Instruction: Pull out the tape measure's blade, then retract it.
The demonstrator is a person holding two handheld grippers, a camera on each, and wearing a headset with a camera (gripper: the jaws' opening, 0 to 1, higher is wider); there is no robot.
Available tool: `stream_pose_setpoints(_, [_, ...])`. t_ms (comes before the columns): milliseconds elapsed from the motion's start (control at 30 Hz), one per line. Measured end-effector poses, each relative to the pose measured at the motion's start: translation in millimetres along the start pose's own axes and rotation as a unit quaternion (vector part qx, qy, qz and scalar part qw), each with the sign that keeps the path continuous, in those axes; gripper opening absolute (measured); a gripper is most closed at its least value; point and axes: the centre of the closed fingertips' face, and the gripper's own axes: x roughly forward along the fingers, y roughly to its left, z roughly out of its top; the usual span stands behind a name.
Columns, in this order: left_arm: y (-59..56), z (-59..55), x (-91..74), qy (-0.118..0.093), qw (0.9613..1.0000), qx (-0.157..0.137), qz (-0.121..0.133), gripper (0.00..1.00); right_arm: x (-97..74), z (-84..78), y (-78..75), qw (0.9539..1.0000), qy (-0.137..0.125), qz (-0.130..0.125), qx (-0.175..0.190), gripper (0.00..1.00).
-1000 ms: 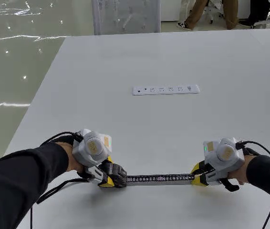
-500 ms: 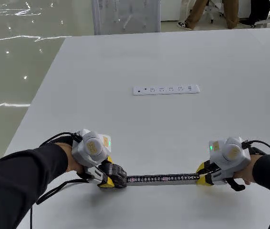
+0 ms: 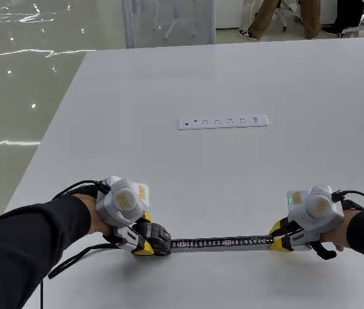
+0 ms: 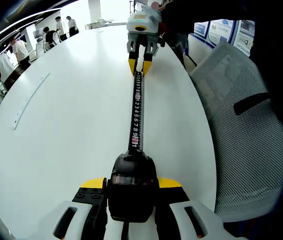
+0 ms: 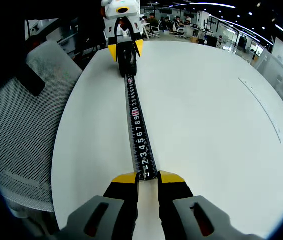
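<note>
Near the front edge of the white table (image 3: 233, 77), the tape measure lies stretched between the two grippers, its black and yellow case (image 3: 154, 236) on the left and its blade (image 3: 220, 243) running flat along the surface to the right. The left gripper (image 3: 147, 234) has its jaws pinching the case from both sides. The right gripper (image 3: 276, 237) has its jaws pressed together on the blade's free end, though the hook itself is hidden between the yellow tips and I cannot quite make it out. The right gripper view brings the dark blade close enough to read white numerals rising from the tip, with a few red marks farther along. The left gripper view looks down on the top of the case, with the blade leaving it straight toward the other gripper. Both gripper views add a grey mesh chair (image 4: 241, 125) just beside the table's edge and an open office with standing people (image 4: 16, 50) beyond. From the head view, a white power strip (image 3: 223, 121) lies well apart from the tape at the table's middle, and a glossy pale green floor (image 3: 27, 96) spreads to the left.
</note>
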Motion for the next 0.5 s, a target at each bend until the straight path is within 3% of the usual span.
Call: stream_pose_setpoints(500, [0.0,0.8,0.1,-0.002,1.0,-0.001,0.003,0.33,-2.9,-5.6,-1.0,0.9999,0.002,0.001,0.012,0.11])
